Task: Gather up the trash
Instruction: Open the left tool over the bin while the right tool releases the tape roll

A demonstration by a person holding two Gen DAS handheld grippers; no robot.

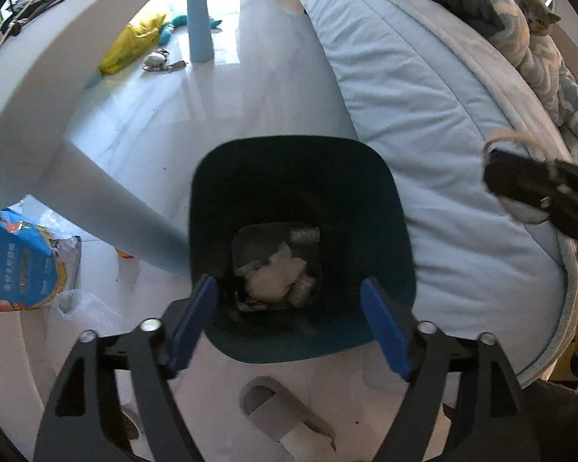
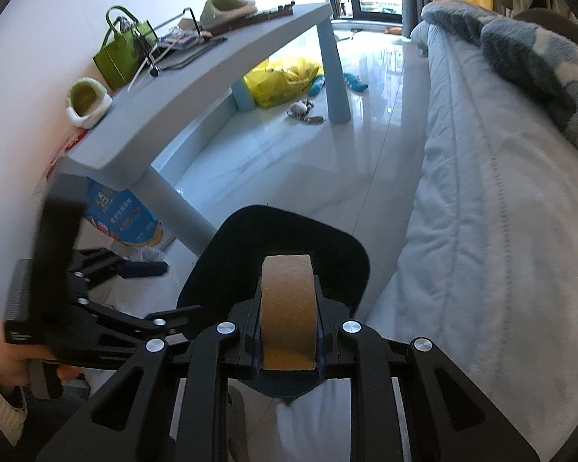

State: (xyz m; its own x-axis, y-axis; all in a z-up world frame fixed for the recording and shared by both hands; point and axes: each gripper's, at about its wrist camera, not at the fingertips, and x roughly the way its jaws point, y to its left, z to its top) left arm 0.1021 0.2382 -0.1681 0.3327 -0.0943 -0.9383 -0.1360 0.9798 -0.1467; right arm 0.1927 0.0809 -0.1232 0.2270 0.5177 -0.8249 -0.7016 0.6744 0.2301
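On the left, a blue pet food bag [image 1: 17,261] with orange pictures leans on the floor under the corner of the pale blue plastic desk [image 1: 57,77]; it has big yellow letters that are not English and too blurry to read. Next comes the left tool [image 1: 289,319], its two blue pads spread wide with nothing between them, right above the dark green plastic trash bin [image 1: 300,177]. Crumpled white paper [image 1: 275,277] already lies at the bottom. A grey cardboard tube [image 1: 285,415] lies on the floor just beside the bin. To the right, by the light blue quilted bed [image 1: 424,123], the right tool [image 2: 288,350] is squeezed tight on a brown cardboard tape roll [image 2: 287,308]. To do this well, I think it should go over the middle of the bin before letting go, so the roll drops inside.
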